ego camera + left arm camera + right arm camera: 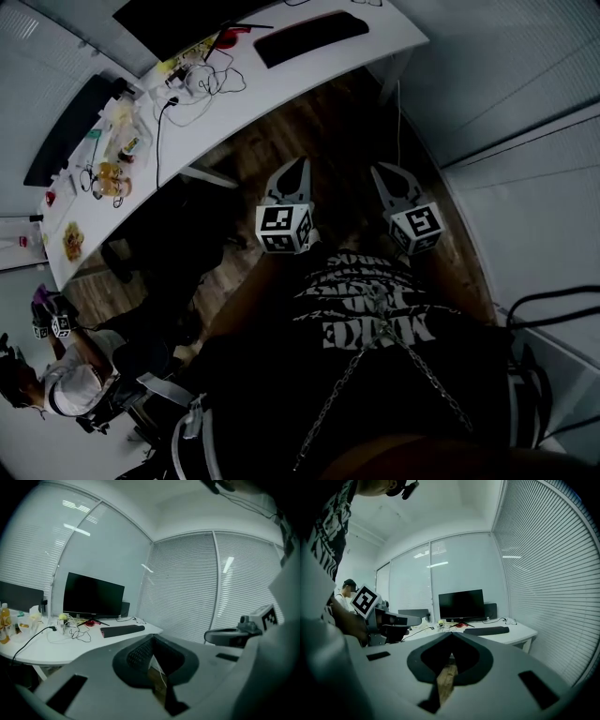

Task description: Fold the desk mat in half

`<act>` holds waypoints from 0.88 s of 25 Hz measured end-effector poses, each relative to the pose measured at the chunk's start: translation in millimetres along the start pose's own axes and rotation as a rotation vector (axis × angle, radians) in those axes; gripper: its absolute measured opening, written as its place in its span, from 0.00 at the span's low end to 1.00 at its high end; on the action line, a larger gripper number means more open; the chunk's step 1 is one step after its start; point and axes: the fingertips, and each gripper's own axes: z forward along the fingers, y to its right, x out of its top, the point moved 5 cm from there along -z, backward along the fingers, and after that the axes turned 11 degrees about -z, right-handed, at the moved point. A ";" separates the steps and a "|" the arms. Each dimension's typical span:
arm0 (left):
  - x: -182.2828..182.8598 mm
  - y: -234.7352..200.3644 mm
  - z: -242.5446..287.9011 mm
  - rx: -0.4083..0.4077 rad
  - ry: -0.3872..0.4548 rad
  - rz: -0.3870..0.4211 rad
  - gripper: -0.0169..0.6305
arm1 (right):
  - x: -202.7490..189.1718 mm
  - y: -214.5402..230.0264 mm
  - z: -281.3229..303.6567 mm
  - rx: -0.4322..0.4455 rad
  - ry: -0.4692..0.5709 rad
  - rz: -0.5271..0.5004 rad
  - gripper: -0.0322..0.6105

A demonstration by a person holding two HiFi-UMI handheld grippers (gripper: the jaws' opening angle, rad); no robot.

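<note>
head view showed the dark desk mat [312, 37] on the white desk [281, 89], its long axis along the desk's length; i could not tell whether it was folded or rolled. left gripper [300, 167] and right gripper [382, 173] were both clenched on nothing, well apart from it over the wooden floor [328, 131]. the shirt [370, 300] print was unreadable.

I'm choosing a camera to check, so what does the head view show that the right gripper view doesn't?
Head view only: the right gripper from above, and the chain on the wearer's shirt. Right gripper view only: the ceiling, and its tongs shut on nothing. Both: the white desk, monitor, dark desk mat and left gripper.
</note>
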 end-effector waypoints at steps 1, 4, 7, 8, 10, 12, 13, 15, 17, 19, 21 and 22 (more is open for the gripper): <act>4.3 -6.0 4.0 -0.004 -0.001 -0.001 0.04 | 1.4 0.3 7.3 -0.003 -0.003 0.007 0.05; 8.9 -22.8 11.6 -0.012 -0.013 -0.013 0.04 | 3.6 -2.5 26.8 -0.002 -0.009 0.014 0.05; 7.7 -39.4 20.0 -0.023 -0.030 -0.029 0.04 | 4.9 -5.1 42.6 -0.010 -0.019 0.003 0.05; 9.2 -43.5 22.2 -0.029 -0.033 -0.035 0.04 | 6.0 -5.1 46.0 -0.018 -0.026 -0.004 0.05; 14.9 -50.8 25.2 -0.044 -0.030 -0.044 0.04 | 10.8 -4.2 51.5 -0.039 -0.040 -0.025 0.05; 22.8 -59.6 28.3 -0.060 -0.024 -0.049 0.04 | 16.8 -2.8 58.9 -0.056 -0.047 -0.031 0.05; 26.9 -64.3 30.1 -0.068 -0.021 -0.051 0.04 | 20.0 -3.0 63.5 -0.062 -0.051 -0.028 0.05; 33.1 -74.3 33.4 -0.084 -0.013 -0.060 0.04 | 26.8 -6.7 72.7 -0.068 -0.057 -0.028 0.05; 37.5 -84.0 37.6 -0.097 -0.003 -0.075 0.04 | 29.5 -11.5 80.5 -0.074 -0.056 -0.038 0.05; 40.0 -90.9 43.3 -0.106 0.008 -0.087 0.04 | 28.2 -14.2 84.5 -0.080 -0.069 -0.041 0.05; 42.3 -95.6 48.1 -0.105 0.024 -0.108 0.04 | 24.5 -11.4 84.8 -0.086 -0.079 -0.059 0.05; 44.4 -97.7 48.5 -0.103 0.031 -0.119 0.04 | 25.0 -9.5 84.7 -0.089 -0.081 -0.064 0.05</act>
